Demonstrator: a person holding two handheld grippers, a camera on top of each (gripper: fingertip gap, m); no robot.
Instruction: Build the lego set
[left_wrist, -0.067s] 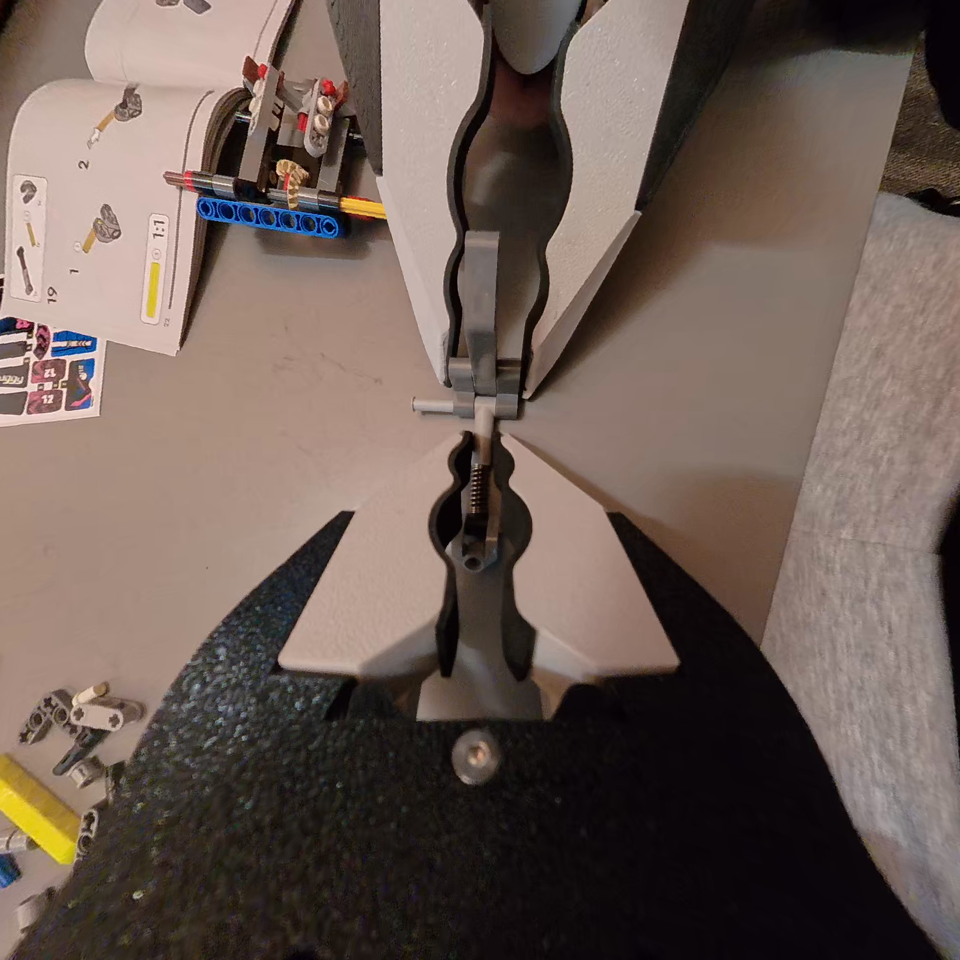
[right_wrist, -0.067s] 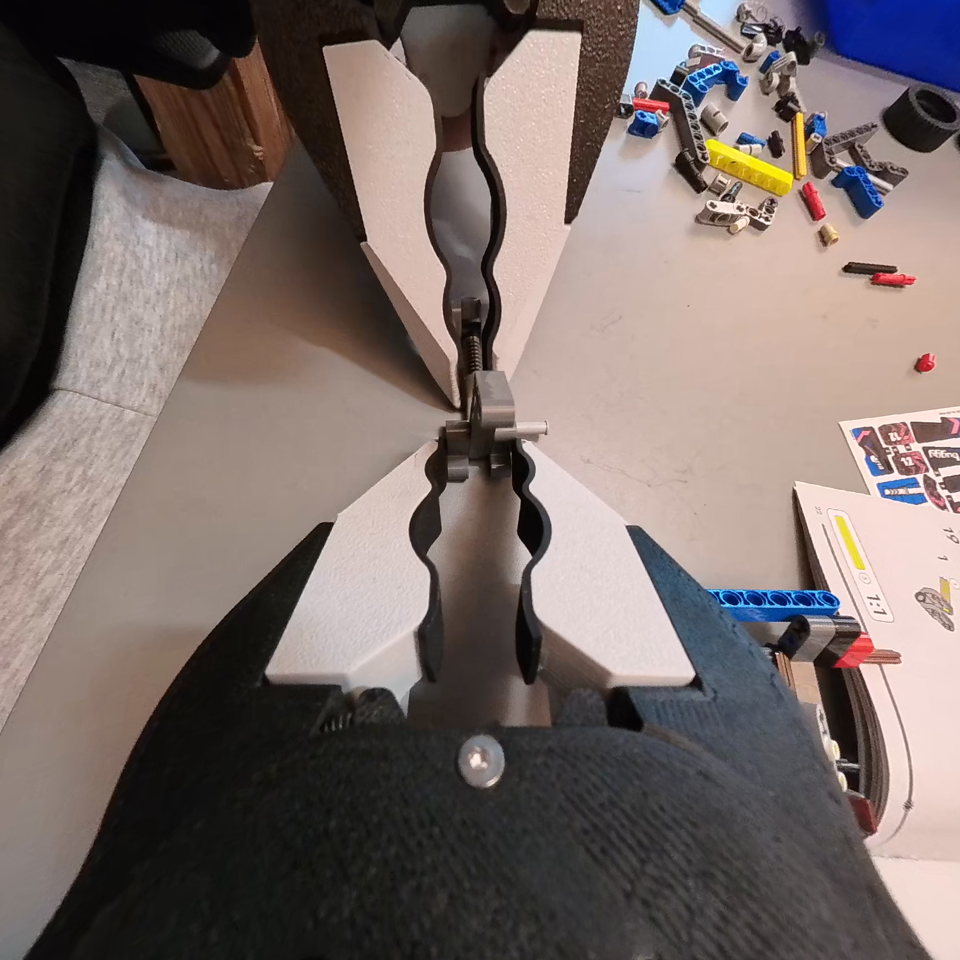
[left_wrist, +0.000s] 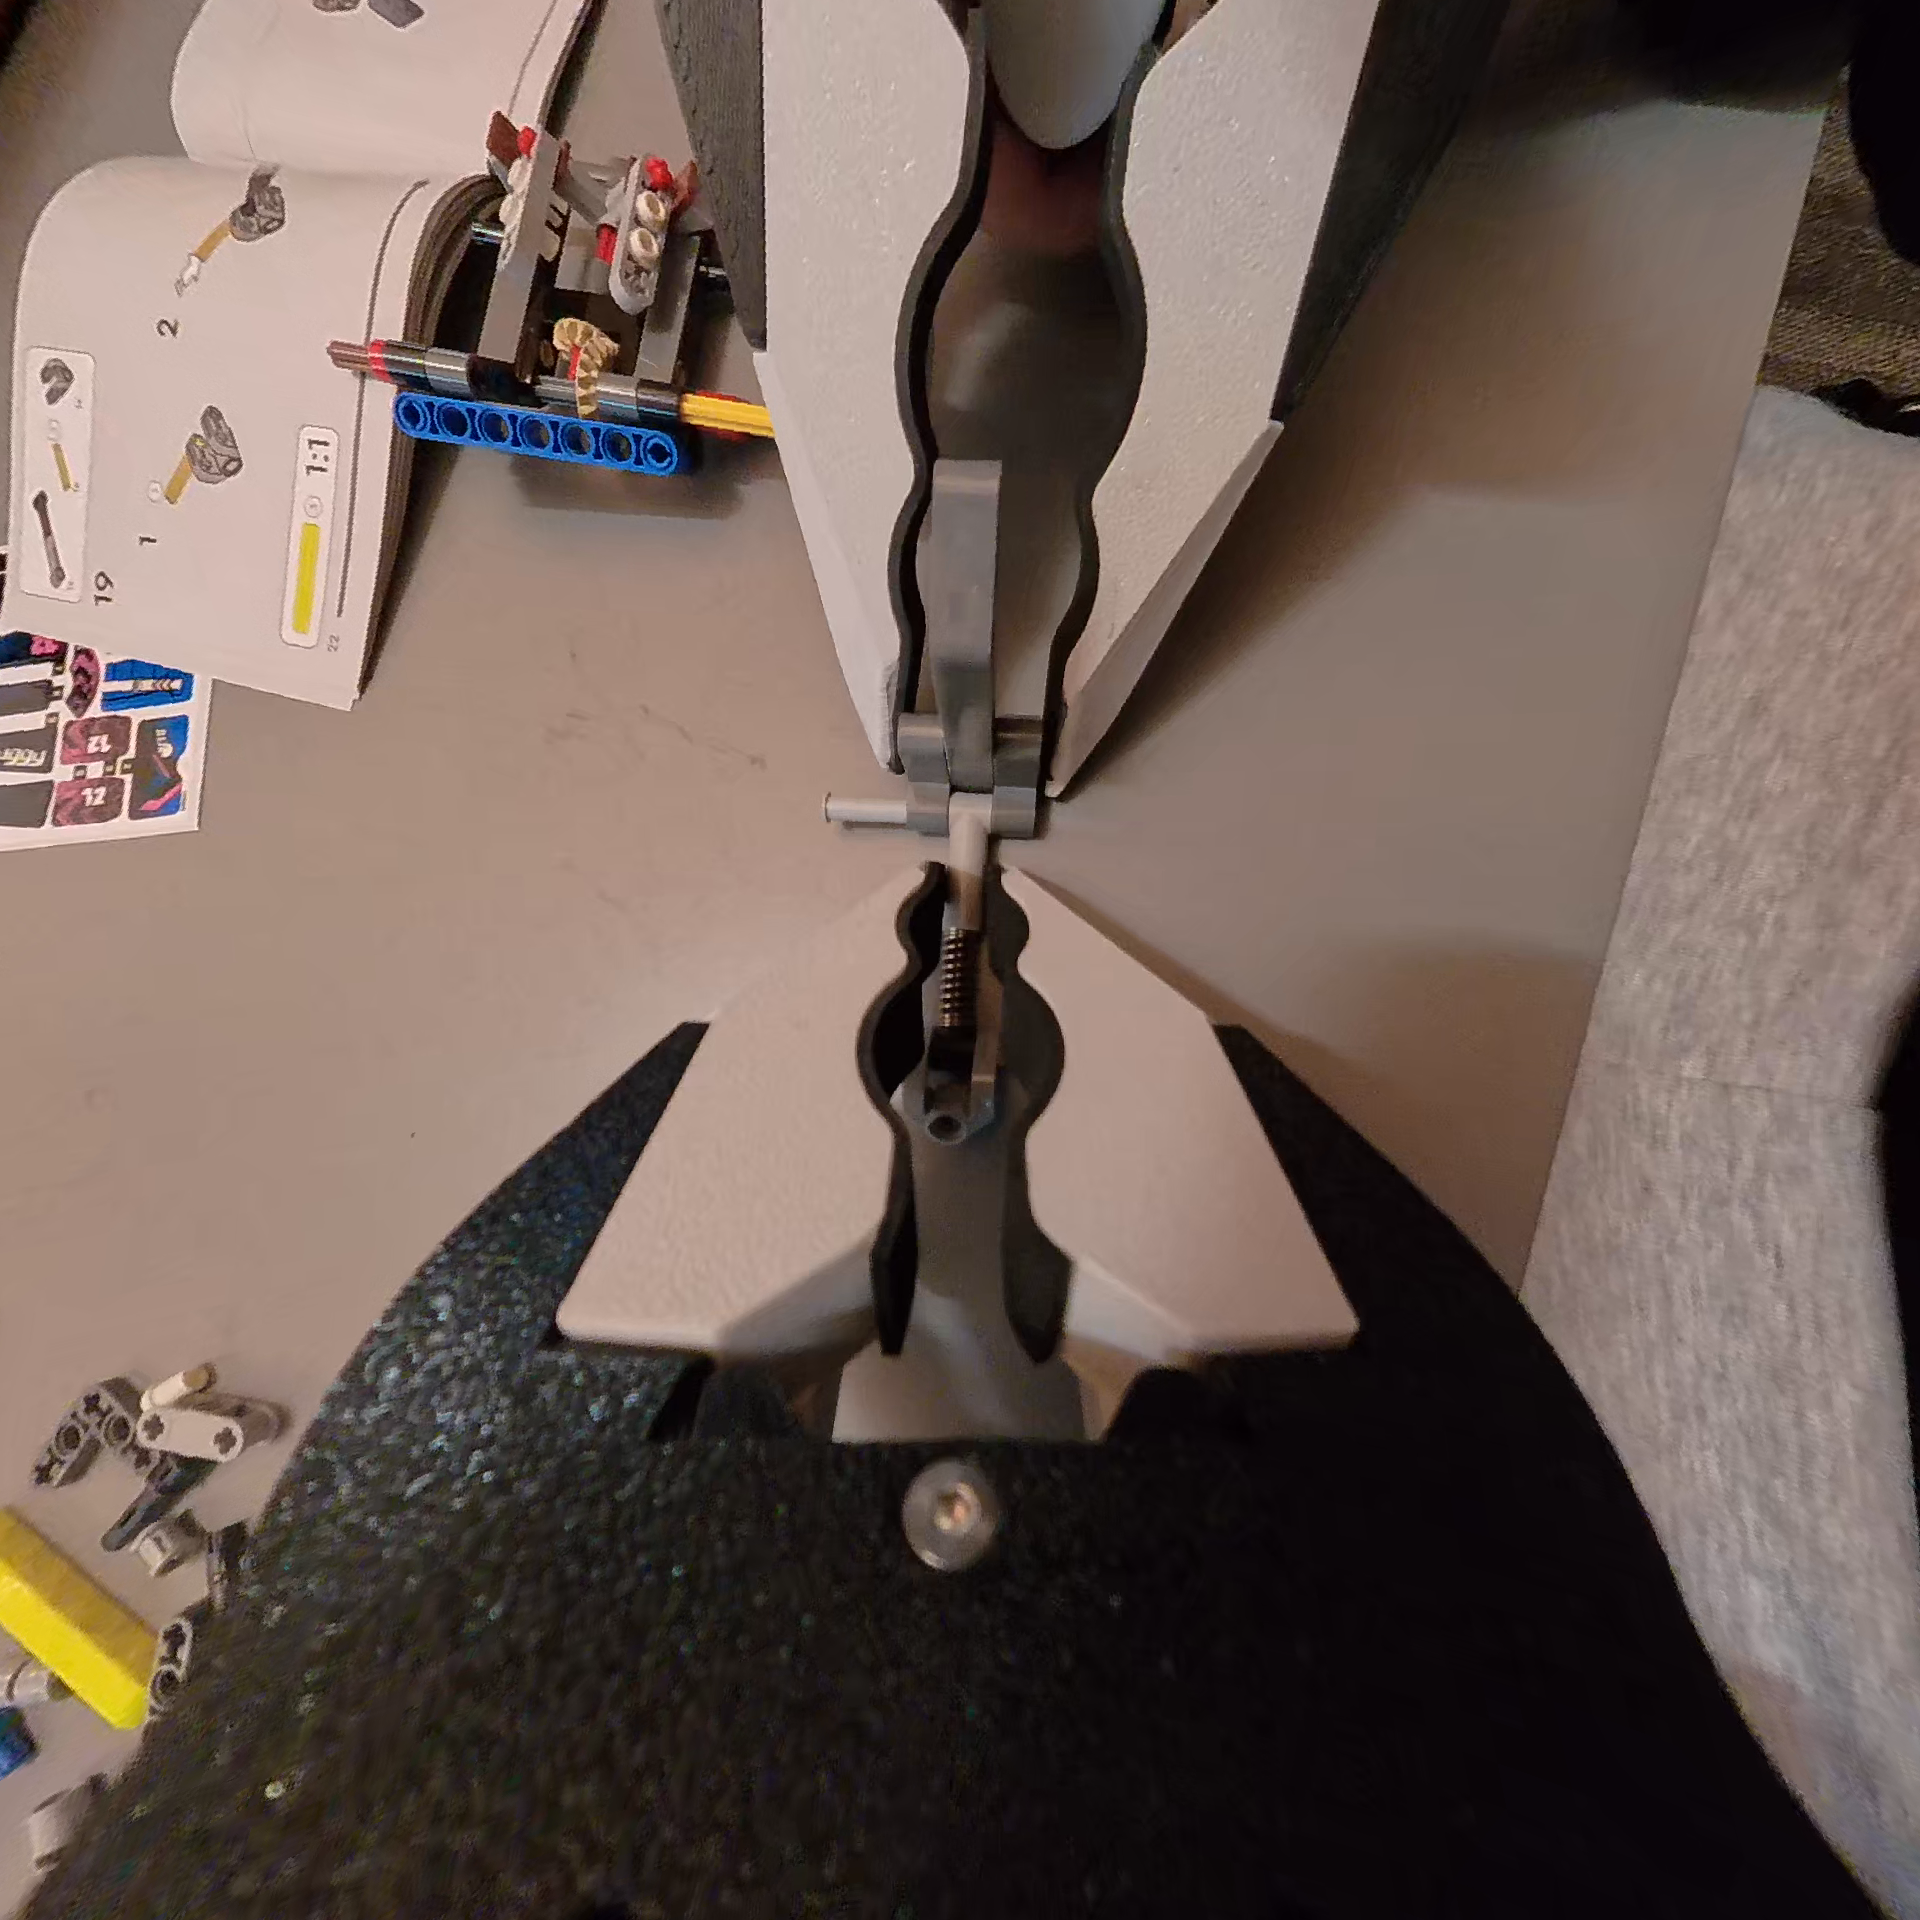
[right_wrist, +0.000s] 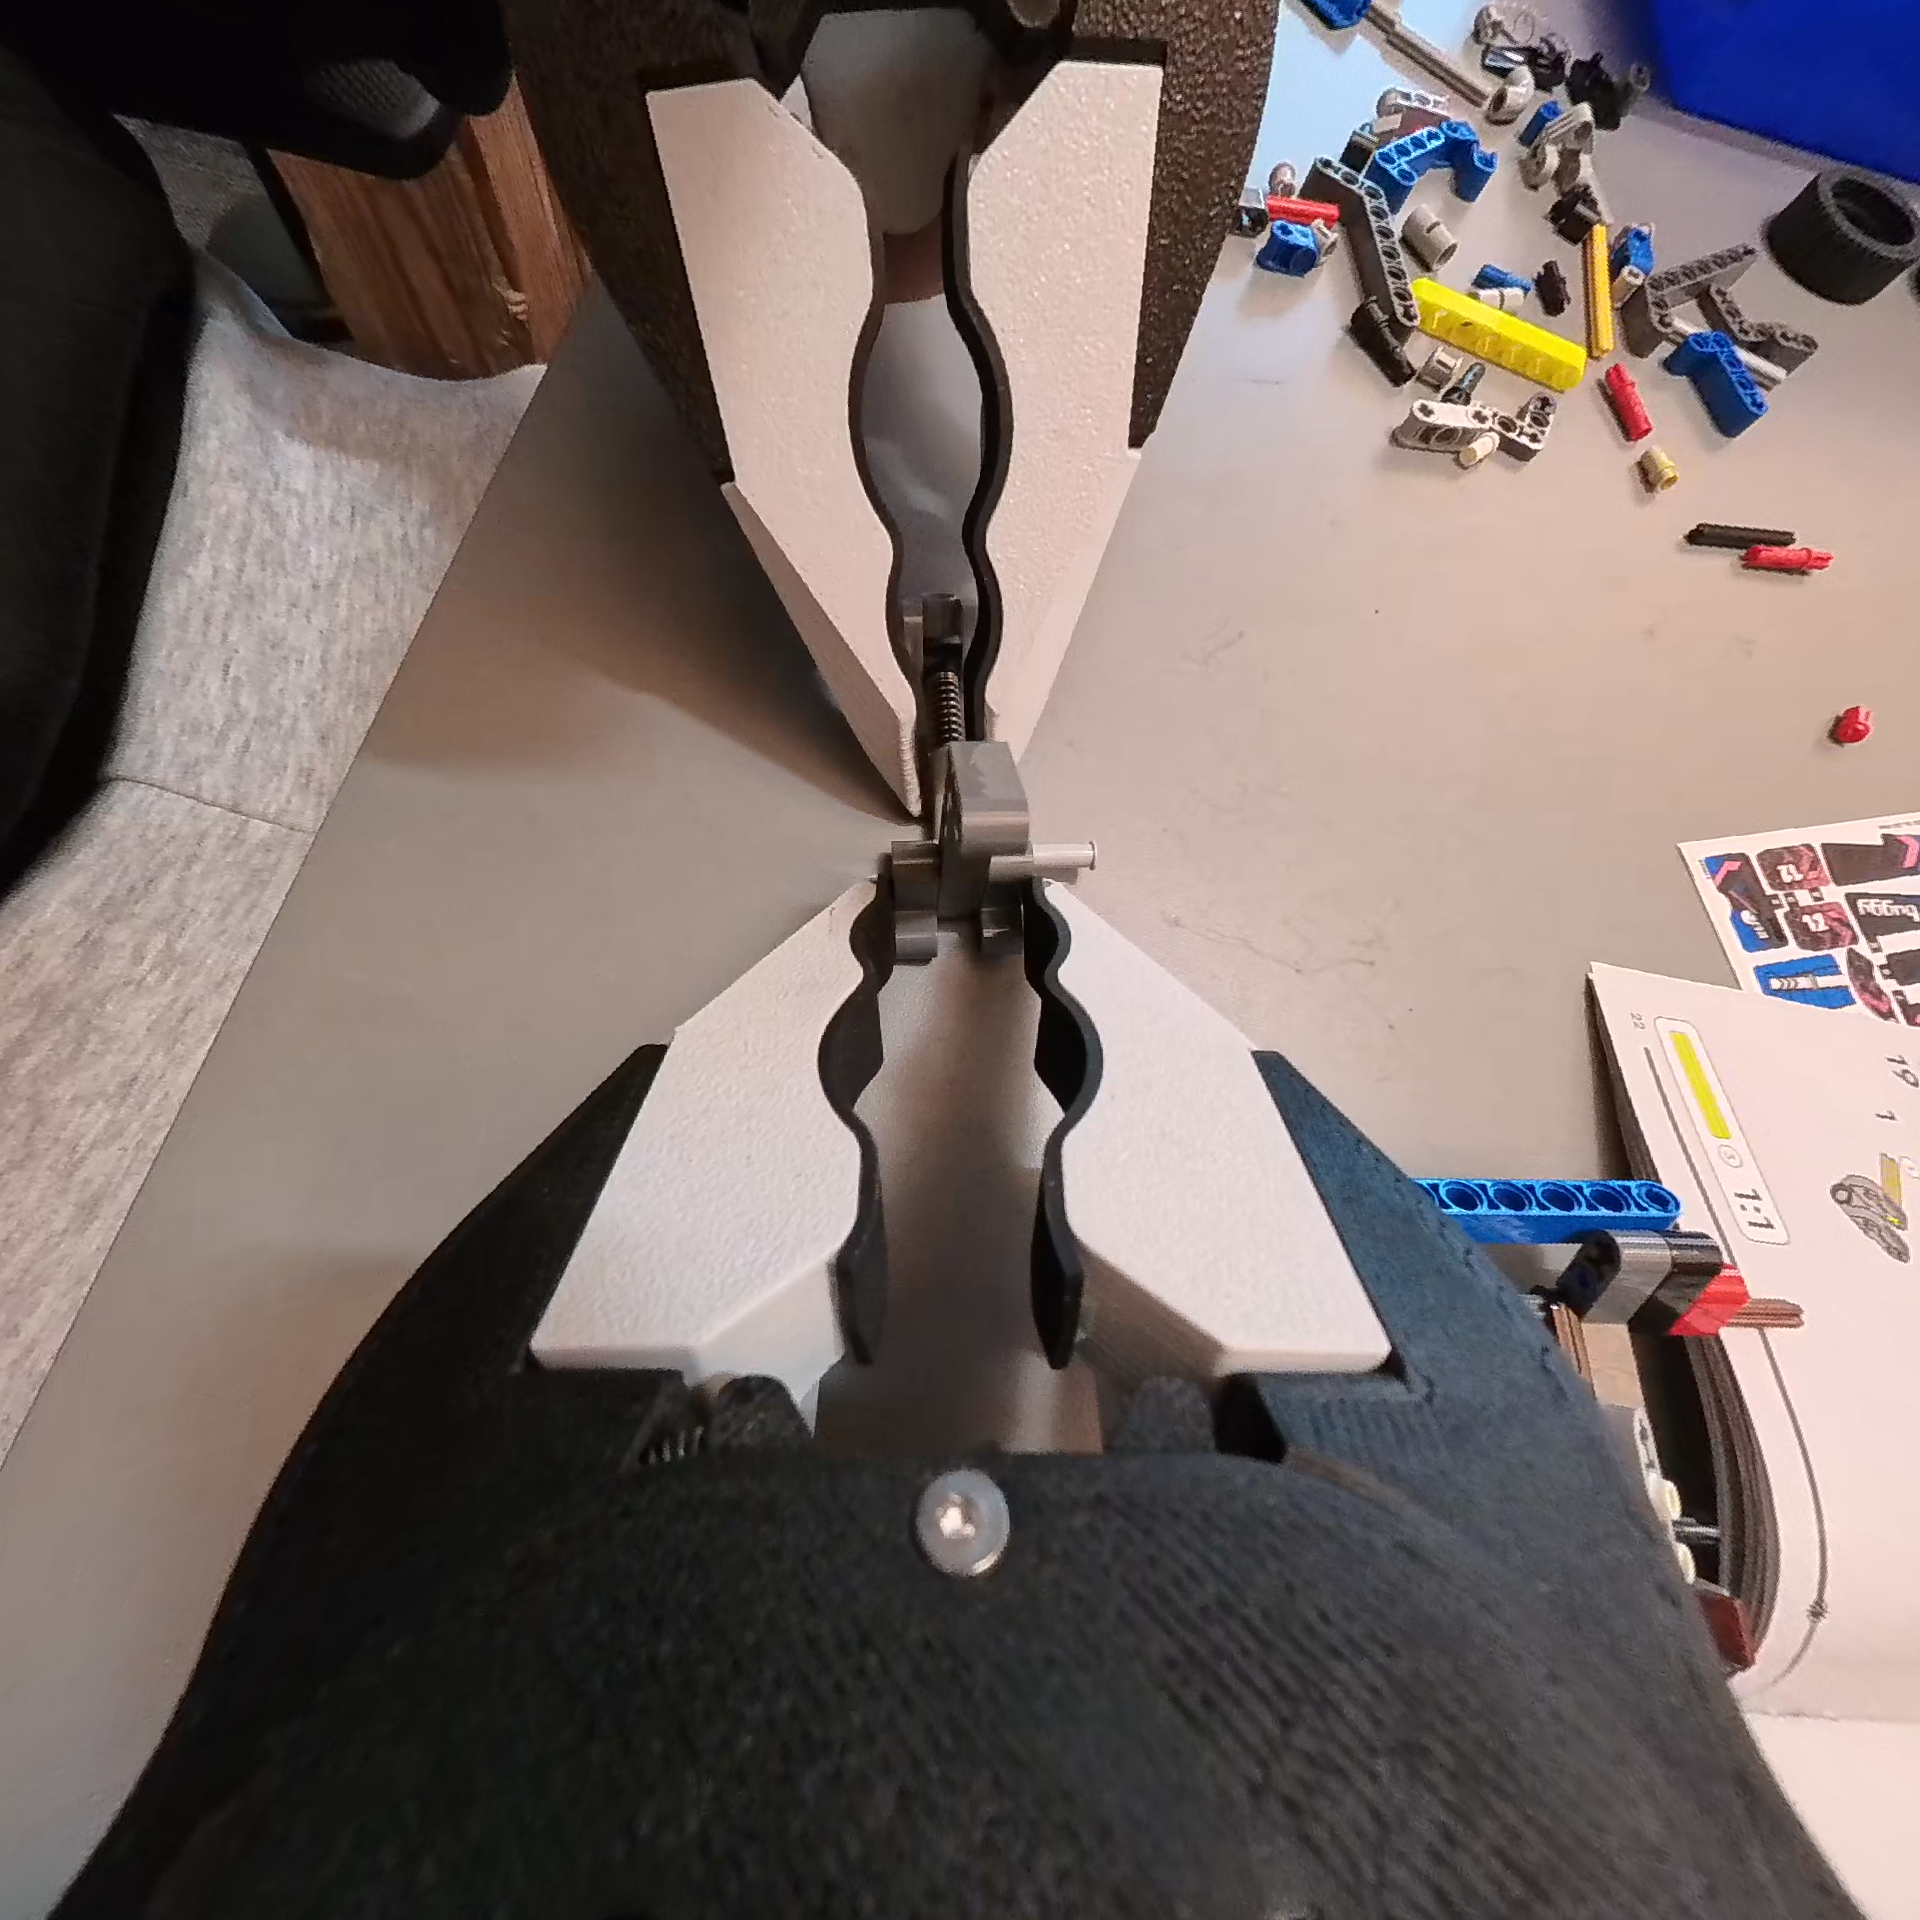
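Over the plain grey counter (left_wrist: 520, 987) the two pairs of tongs meet tip to tip: the left tongs (left_wrist: 961, 883) are clamped on a small grey shock absorber with a dark coil spring (left_wrist: 958, 977), and the right tongs (right_wrist: 956, 914) are clamped on a dark grey forked connector piece (right_wrist: 977, 821) with a light grey pin sticking out sideways. The absorber's pale rod end is touching that connector. Off to one side, a part-built model with a blue holed beam (left_wrist: 545, 442) rests against an open white instruction booklet (left_wrist: 197, 416), near a sticker sheet (left_wrist: 94, 748), with loose coloured pieces (right_wrist: 1507, 301) scattered farther along the counter.
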